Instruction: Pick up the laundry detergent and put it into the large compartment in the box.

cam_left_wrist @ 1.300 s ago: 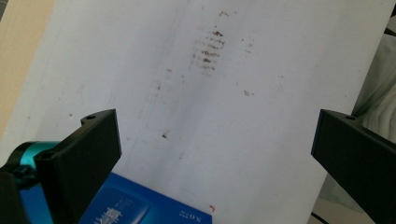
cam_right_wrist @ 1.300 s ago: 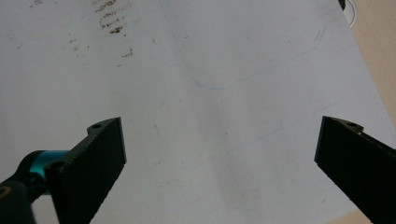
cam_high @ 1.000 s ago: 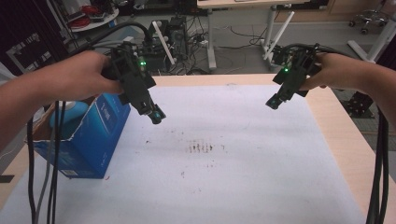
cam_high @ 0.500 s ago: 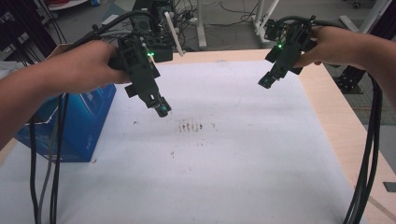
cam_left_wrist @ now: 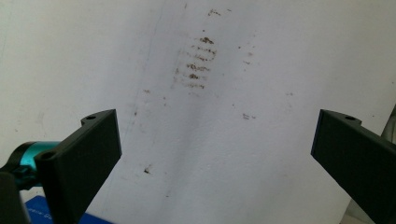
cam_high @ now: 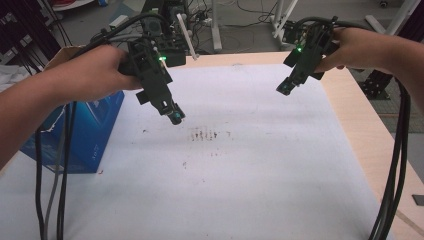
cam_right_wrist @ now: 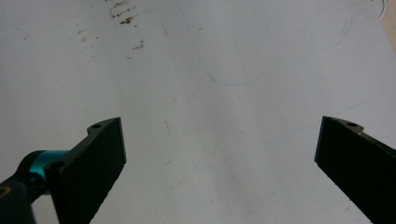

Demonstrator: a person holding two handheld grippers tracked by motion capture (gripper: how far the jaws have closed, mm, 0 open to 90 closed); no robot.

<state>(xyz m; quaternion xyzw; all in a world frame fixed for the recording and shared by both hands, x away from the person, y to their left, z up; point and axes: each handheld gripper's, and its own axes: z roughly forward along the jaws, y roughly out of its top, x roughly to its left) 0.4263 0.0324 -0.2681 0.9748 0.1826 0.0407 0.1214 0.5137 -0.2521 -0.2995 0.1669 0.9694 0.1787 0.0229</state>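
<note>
A person's hands hold two black grippers above a table covered with a white sheet (cam_high: 240, 170). My left gripper (cam_high: 172, 114) hovers over the sheet's left half, tilted down toward a patch of brown stains (cam_high: 205, 134). In the left gripper view its jaws stand wide apart with nothing between them, the stains (cam_left_wrist: 198, 65) ahead. My right gripper (cam_high: 285, 87) hangs over the far right of the sheet. Its jaws are also wide apart and empty in the right gripper view, above bare sheet with a faint blue pen line (cam_right_wrist: 243, 79).
A blue cardboard box (cam_high: 85, 132) stands at the table's left edge beside the left forearm. Black cables (cam_high: 395, 165) trail down from both grippers. The bare wooden table edge (cam_high: 370, 135) runs along the right. Desk legs and cables crowd the floor beyond.
Both grippers have shifted a little toward the table's middle, the left one nearer the brown stains. The jaws remain apart on both.
</note>
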